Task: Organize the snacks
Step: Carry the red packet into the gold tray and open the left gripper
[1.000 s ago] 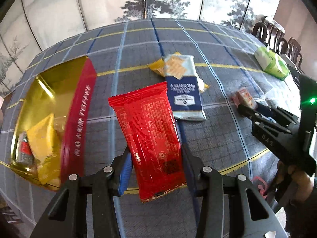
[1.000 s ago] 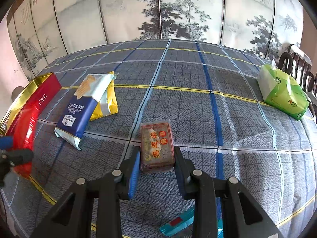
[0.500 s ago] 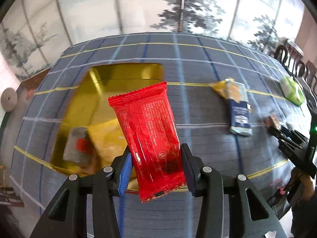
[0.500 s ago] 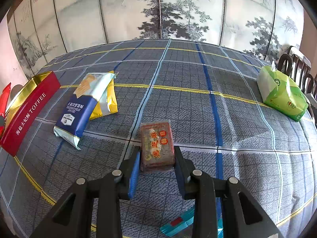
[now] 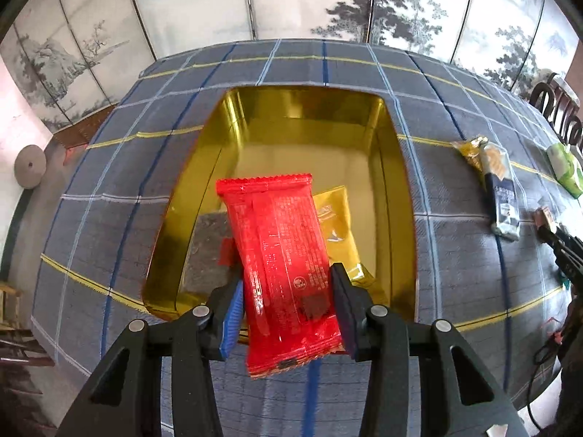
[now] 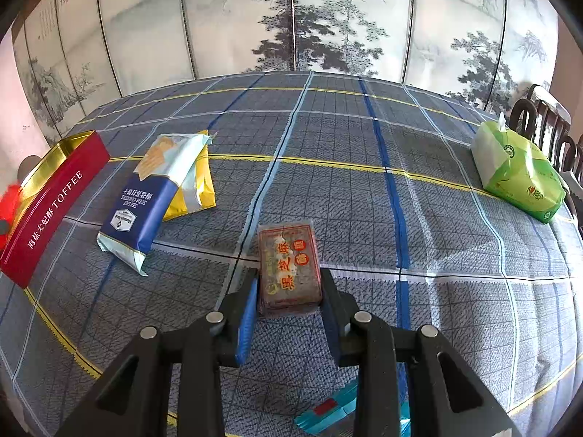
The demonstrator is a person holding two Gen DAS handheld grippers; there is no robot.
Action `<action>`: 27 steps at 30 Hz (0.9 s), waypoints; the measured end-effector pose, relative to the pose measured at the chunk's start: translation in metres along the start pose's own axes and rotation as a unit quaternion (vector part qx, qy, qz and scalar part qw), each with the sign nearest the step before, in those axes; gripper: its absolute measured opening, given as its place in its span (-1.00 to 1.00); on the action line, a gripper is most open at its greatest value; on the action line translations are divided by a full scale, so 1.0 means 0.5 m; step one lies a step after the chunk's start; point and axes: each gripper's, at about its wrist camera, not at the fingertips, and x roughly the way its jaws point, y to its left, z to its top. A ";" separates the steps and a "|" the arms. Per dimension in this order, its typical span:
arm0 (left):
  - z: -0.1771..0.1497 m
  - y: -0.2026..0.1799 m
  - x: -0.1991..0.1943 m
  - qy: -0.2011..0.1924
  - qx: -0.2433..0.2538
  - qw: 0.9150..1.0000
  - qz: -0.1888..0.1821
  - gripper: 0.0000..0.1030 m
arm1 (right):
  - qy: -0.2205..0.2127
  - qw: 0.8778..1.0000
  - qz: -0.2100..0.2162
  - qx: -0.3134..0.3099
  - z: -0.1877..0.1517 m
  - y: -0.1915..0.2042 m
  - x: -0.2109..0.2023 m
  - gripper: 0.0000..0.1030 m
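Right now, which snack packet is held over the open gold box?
The red packet, gripped by the left gripper above the gold box. The brown packet sits in the right gripper; the blue-and-white packet lies on the tablecloth.

**Camera placement, both wrists**

The left wrist fisheye is looking steeply down along its own fingers [image 5: 233, 313], sitting close above the open gold-lined tin [image 5: 306, 109], which is filling the middle of the frame; the plaid tablecloth [image 5: 94, 225] is curving away on all sides (heavy barrel distortion).

The right wrist fisheye is facing forward and down across the table from a lower angle, its fingers [image 6: 244, 313] in the foreground and the painted folding screen [image 6: 328, 18] filling the background.

Both views are sharing the tin (red outer wall [image 6: 54, 207] at far left here), the blue-and-white cracker packet [image 5: 504, 200] [image 6: 145, 211], the green tissue pack [image 5: 566, 167] [image 6: 517, 178] and the screen.
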 end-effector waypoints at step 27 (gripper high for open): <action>-0.006 0.058 0.018 0.001 0.010 1.000 0.030 -0.18 | 0.005 1.000 -0.020 -0.006 0.001 0.012 0.001 -0.37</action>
